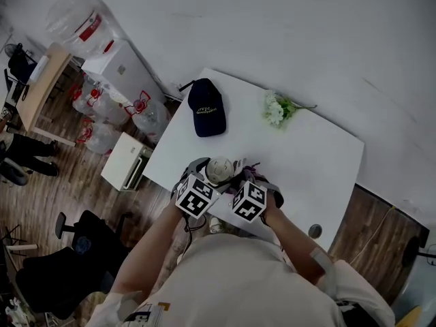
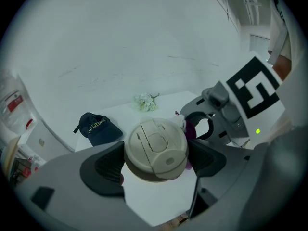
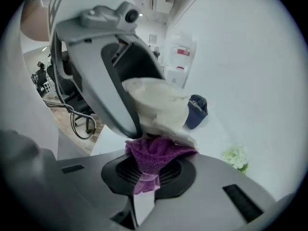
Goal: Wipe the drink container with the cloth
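White table (image 1: 313,162) over wood floor (image 1: 41,203), left gripper (image 2: 155,161) fingers clamping cream drink container (image 2: 154,143), right gripper (image 3: 139,143) fingers pinching purple cloth (image 3: 154,155).

all three pictures are dimly exposed, with a flat grey cast. soft light is thrown from above; ceiling lamps (image 3: 161,4) are seen as pale patches in the right gripper view. only faint shadows are cast on the white table (image 1: 320,162). both gripper views are bent by a fisheye lens and ringed in black; the cloth (image 3: 154,154) is rendered sharp, the nearest surfaces blurred
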